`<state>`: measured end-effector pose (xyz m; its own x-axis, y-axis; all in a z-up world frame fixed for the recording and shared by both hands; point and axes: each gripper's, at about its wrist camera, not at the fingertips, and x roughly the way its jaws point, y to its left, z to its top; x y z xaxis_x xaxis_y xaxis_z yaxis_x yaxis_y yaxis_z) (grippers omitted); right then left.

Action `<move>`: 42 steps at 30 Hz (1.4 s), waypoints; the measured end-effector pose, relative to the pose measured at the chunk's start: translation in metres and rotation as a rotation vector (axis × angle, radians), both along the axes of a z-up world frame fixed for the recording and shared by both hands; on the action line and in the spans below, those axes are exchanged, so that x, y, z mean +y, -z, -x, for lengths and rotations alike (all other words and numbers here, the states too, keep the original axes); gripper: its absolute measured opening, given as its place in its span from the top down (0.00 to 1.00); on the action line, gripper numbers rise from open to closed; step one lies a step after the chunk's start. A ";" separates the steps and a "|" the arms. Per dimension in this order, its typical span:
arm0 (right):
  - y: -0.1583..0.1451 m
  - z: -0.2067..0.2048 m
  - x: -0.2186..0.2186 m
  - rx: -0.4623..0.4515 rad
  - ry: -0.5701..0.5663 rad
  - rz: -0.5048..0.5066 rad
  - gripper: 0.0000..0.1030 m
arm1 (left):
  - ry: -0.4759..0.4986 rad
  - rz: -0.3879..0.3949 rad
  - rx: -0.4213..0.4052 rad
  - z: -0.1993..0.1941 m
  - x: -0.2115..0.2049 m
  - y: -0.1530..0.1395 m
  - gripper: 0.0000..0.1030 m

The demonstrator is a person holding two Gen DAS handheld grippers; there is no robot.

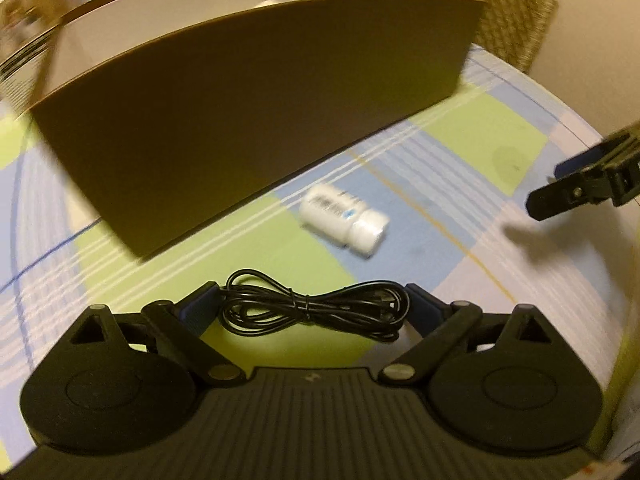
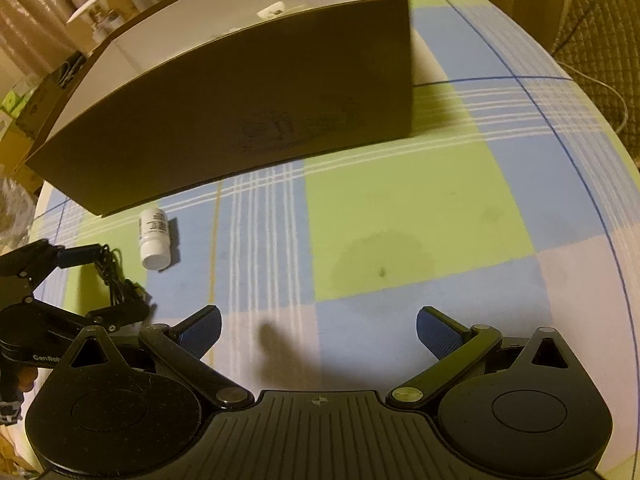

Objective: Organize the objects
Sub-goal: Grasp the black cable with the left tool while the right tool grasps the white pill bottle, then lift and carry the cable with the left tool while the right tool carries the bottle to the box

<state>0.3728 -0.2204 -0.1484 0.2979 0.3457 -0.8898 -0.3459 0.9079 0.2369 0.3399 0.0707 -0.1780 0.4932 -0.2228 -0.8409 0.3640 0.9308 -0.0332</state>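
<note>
You have a round table covered by a checked cloth (image 2: 400, 208) of green, blue and pale squares. On it stands a large brown cardboard box (image 2: 248, 120), open at the top. Near its front wall a small white plastic bottle (image 1: 344, 220) lies on its side, and nearer you rests a bundled black cable (image 1: 316, 310).
</note>
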 end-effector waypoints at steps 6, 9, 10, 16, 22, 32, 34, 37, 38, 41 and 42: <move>0.004 -0.005 0.031 -0.016 -0.103 -0.005 0.02 | -0.186 -0.005 0.013 0.008 0.029 -0.001 0.08; 0.006 -0.004 0.054 -0.044 -0.179 -0.010 0.02 | -0.248 -0.013 0.016 0.008 0.038 -0.001 0.08; 0.006 -0.004 0.062 -0.054 -0.199 -0.011 0.02 | -0.268 -0.014 0.019 0.008 0.040 -0.002 0.08; 0.008 -0.002 0.111 -0.124 -0.337 -0.024 0.25 | -0.385 -0.021 0.036 0.003 0.051 -0.003 0.08; 0.016 -0.006 0.135 -0.166 -0.389 -0.005 0.47 | -0.450 -0.026 0.047 -0.001 0.058 -0.004 0.08; 0.021 -0.004 0.136 -0.204 -0.435 0.010 0.76 | -0.489 -0.038 0.058 -0.006 0.059 -0.004 0.08; 0.021 -0.003 0.130 -0.203 -0.437 0.012 0.76 | -0.493 -0.041 0.059 -0.003 0.055 -0.006 0.08; 0.019 0.001 0.120 -0.201 -0.433 0.015 0.76 | -0.493 -0.043 0.061 0.001 0.051 -0.006 0.08; 0.019 0.001 0.116 -0.200 -0.431 0.016 0.76 | -0.491 -0.043 0.061 0.000 0.049 -0.006 0.08; 0.017 0.004 0.099 -0.200 -0.419 0.025 0.76 | -0.483 -0.042 0.062 0.004 0.044 -0.006 0.08; 0.017 0.005 0.093 -0.201 -0.414 0.029 0.76 | -0.482 -0.043 0.063 0.006 0.041 -0.006 0.08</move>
<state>0.3675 -0.1271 -0.1651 0.3077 0.4479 -0.8395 -0.7177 0.6885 0.1043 0.3341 0.1120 -0.1718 0.4795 0.0540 -0.8759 -0.1108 0.9938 0.0006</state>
